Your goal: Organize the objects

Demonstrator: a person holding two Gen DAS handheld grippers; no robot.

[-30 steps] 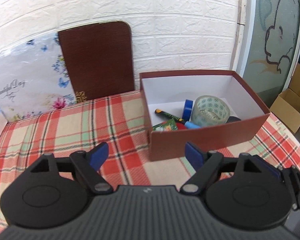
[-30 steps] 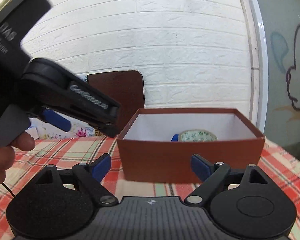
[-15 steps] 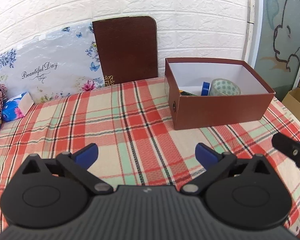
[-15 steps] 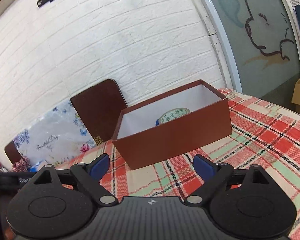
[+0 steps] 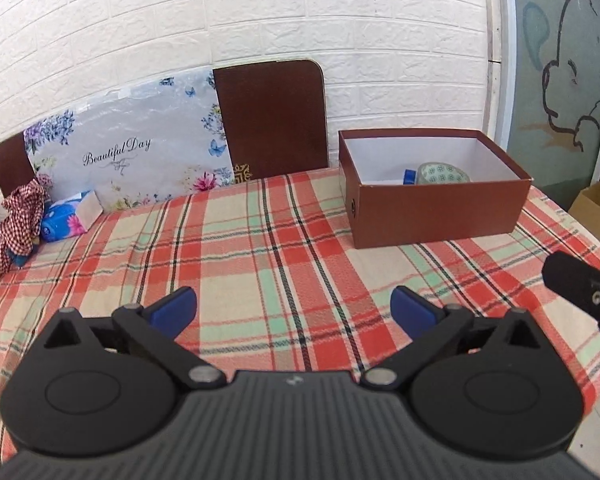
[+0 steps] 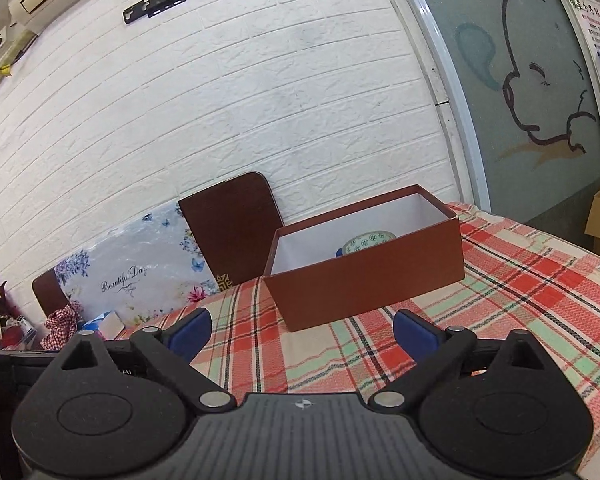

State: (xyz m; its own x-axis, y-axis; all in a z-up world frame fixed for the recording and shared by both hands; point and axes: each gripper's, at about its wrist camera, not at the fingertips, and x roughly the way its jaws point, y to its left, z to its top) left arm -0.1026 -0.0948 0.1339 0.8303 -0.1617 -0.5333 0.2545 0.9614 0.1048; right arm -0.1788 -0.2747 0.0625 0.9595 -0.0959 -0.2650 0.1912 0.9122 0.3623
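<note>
A brown open box (image 5: 436, 212) stands on the plaid tablecloth (image 5: 260, 256) at the back right; it also shows in the right wrist view (image 6: 364, 280). Inside it I see a patterned tape roll (image 5: 440, 174) and a blue item (image 5: 409, 177); other contents are hidden by the box wall. My left gripper (image 5: 294, 308) is open and empty, held low over the cloth well in front of the box. My right gripper (image 6: 302, 330) is open and empty, in front of the box. Part of the right gripper shows at the right edge of the left wrist view (image 5: 580, 288).
A brown board (image 5: 272, 120) and a floral "Beautiful Day" panel (image 5: 128, 156) lean on the white brick wall. A blue tissue pack (image 5: 70, 218) and a red checked cloth (image 5: 20, 220) lie at the far left. Cardboard boxes (image 5: 598, 212) stand beyond the table's right edge.
Both grippers have pulled back from the box, which now looks smaller and farther. The left gripper has left the spot right by the box. Both stay open and empty.
</note>
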